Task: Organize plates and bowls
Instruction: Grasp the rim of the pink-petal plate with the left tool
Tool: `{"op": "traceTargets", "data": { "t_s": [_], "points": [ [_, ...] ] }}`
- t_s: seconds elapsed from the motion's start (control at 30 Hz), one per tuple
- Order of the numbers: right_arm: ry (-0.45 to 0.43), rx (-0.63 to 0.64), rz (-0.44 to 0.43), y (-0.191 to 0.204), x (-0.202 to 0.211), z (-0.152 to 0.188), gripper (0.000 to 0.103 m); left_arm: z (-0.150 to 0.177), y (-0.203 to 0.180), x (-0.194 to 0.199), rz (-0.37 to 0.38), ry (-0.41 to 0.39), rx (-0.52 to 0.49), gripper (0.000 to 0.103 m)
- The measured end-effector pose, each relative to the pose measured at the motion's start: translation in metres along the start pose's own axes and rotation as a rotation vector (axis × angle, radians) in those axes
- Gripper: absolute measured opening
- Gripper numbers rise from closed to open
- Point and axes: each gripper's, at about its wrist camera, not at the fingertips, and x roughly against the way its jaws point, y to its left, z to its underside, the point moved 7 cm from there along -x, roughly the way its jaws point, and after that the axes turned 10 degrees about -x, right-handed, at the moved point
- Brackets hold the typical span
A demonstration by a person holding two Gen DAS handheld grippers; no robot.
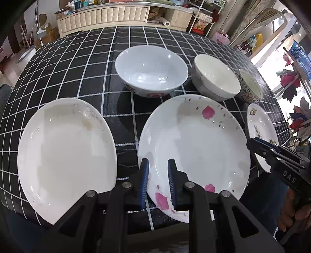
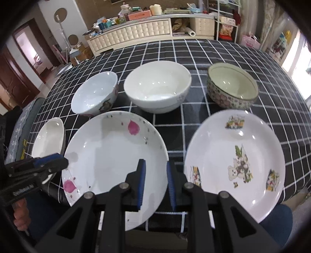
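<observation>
Three plates lie along the near edge of the checked table [image 1: 77, 64]: a plain white plate [image 1: 66, 155] at left, a pink-flower plate [image 1: 194, 148] [image 2: 112, 161] in the middle, a cartoon-bear plate [image 2: 235, 161] [image 1: 260, 128] at right. Behind them stand three bowls: a bluish-white bowl [image 1: 151, 70] [image 2: 93, 95], a white bowl [image 1: 215, 75] [image 2: 157, 87] and a patterned bowl [image 2: 233, 87] [image 1: 250, 85]. My left gripper [image 1: 158, 183] is open, its jaws either side of the flower plate's near left rim. My right gripper [image 2: 155, 183] is open, astride that plate's right rim, between it and the bear plate.
A cream cabinet [image 2: 147, 31] with clutter stands beyond the far table edge. A shelf unit [image 1: 206, 15] is at the back right. The table's near edge runs just under the plates.
</observation>
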Motion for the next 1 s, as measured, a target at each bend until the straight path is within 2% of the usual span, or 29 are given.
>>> {"op": "traceTargets", "data": {
  "t_s": [0.1, 0.23, 0.43, 0.57, 0.7, 0.87, 1.0],
  "points": [
    [0.008, 0.021, 0.003, 0.003, -0.006, -0.002, 0.026, 0.0, 0.008, 0.007, 0.013, -0.014, 0.018, 0.032],
    [0.026, 0.019, 0.006, 0.002, -0.016, -0.002, 0.026, -0.001, 0.018, 0.007, 0.031, -0.008, 0.032, 0.032],
    [0.029, 0.015, -0.014, 0.003, -0.018, -0.006, 0.026, -0.004, 0.01, 0.002, 0.064, -0.014, -0.004, 0.032],
    [0.0, 0.016, -0.009, -0.003, -0.013, -0.013, 0.026, -0.004, 0.011, -0.009, 0.053, 0.015, -0.006, 0.032],
    [0.015, 0.012, -0.016, -0.007, -0.019, -0.016, 0.03, -0.006, 0.015, -0.016, 0.041, 0.028, 0.005, 0.032],
    [0.072, 0.007, -0.005, -0.009, -0.031, -0.007, 0.03, -0.008, 0.012, -0.021, 0.045, 0.034, 0.0, 0.032],
    [0.083, 0.011, 0.013, -0.012, -0.033, 0.001, 0.03, -0.005, 0.01, -0.024, 0.04, 0.042, -0.011, 0.032]
  ]
}}
